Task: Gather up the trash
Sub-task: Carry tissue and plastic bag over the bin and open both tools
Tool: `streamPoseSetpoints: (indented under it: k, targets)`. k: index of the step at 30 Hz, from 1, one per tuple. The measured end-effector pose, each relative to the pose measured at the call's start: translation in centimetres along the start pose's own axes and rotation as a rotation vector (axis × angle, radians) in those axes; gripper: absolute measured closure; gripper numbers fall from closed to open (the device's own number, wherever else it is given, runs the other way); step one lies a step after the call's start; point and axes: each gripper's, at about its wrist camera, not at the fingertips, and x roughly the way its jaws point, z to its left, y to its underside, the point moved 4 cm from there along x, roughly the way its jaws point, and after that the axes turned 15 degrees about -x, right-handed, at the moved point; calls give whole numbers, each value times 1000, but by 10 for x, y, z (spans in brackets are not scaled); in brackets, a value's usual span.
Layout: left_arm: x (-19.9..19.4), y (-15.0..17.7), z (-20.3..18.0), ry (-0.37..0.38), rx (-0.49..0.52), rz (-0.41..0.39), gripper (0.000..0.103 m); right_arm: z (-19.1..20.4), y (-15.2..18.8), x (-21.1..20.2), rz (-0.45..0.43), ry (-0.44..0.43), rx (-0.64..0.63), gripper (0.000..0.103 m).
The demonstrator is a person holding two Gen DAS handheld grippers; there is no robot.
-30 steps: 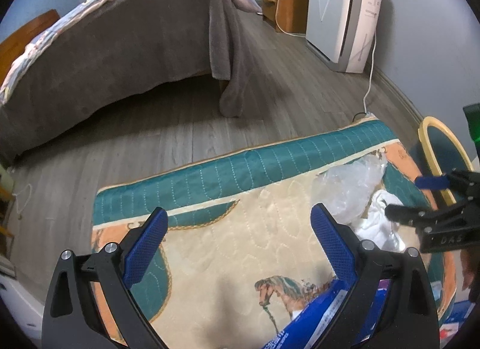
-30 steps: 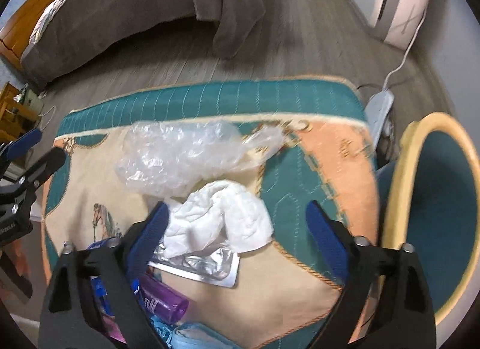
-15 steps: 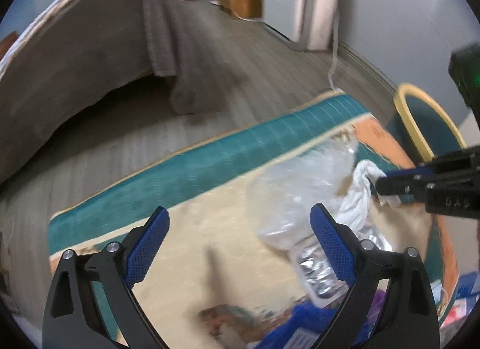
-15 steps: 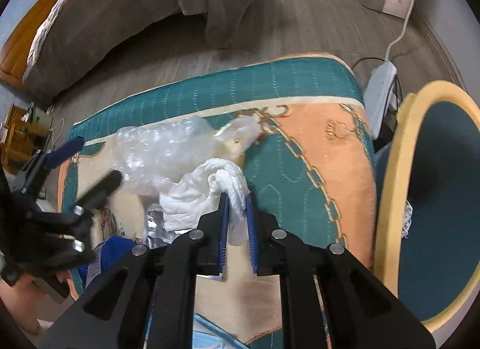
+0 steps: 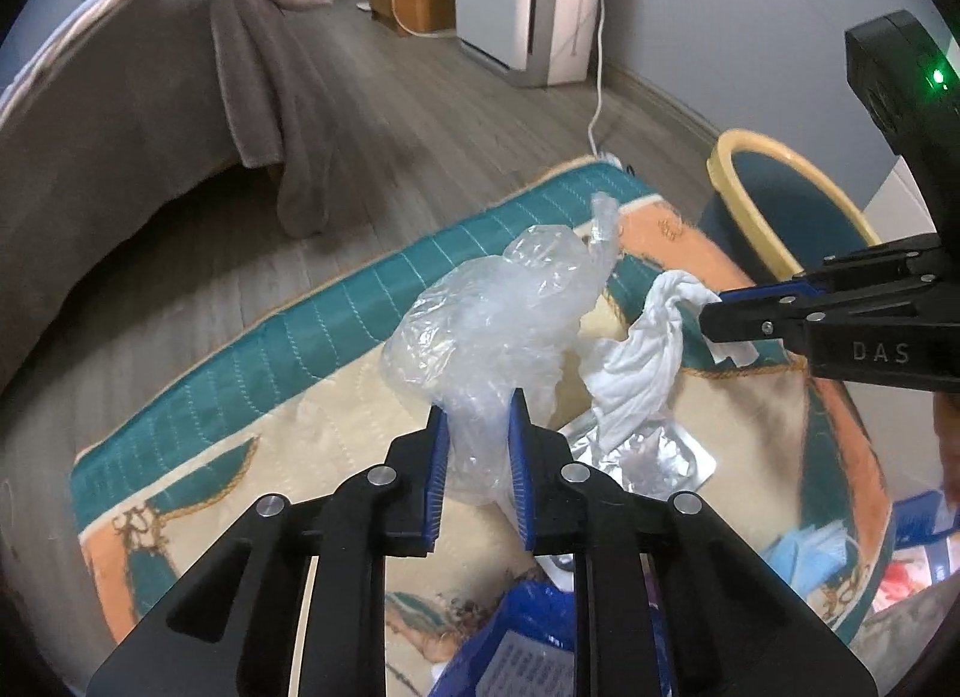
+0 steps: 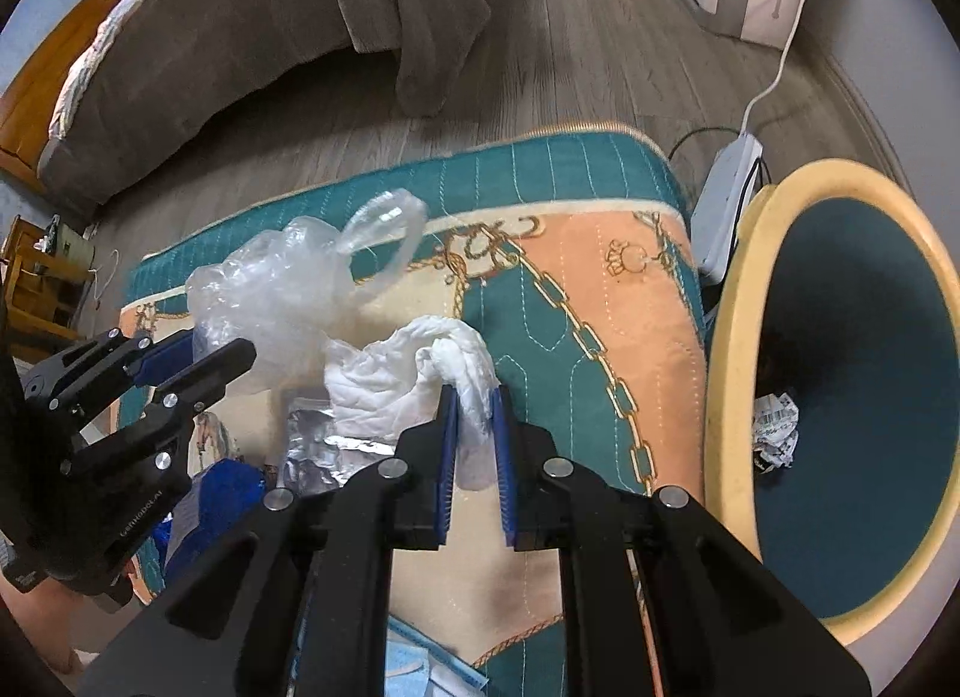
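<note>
Trash, two pieces lifted at once over the quilted mat (image 6: 600,301): clear plastic bag (image 5: 504,325) clenched in the left gripper (image 5: 478,457), white crumpled tissue (image 6: 414,373) pinched in the right gripper (image 6: 474,445), both near the mat's middle.

Risks, judged from here: thin grip on a tissue fold, so possible slipping out on the way to the bin (image 6: 738,337) beside the mat's right edge. Slack bag loop (image 6: 384,229) liable to snag the tissue or the other gripper. Foil blister pack (image 5: 654,451) touching the tissue's hanging end, perhaps dragged along.

Hard to make out: blue packaging (image 5: 528,631) at the mat's near edge, mostly behind the left gripper; bin bottom dark apart from one crumpled paper (image 6: 774,427); mat's near corners cut off.
</note>
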Motion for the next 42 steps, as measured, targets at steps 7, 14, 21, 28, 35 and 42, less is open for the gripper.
streamPoseSetpoints:
  k: [7, 14, 21, 28, 35, 42]
  targets:
    - [-37, 2, -1, -8, -31, -92, 83, 2, 4, -44, -106, 40, -12, 92]
    - [-68, 10, -20, -27, 0, -134, 83, -13, 12, -86, -159, 92, 10, 92]
    - [-91, 5, -47, -8, -41, -172, 83, -36, 20, -128, -235, 102, 83, 92]
    - [-102, 6, -83, 32, -40, -177, 83, -64, 33, -150, -273, 123, 133, 92]
    - [-95, 5, -121, 66, 2, -164, 83, -95, 51, -152, -255, 156, 188, 92]
    - [-78, 3, -151, 94, 18, -125, 83, -129, 67, -154, -247, 222, 252, 92]
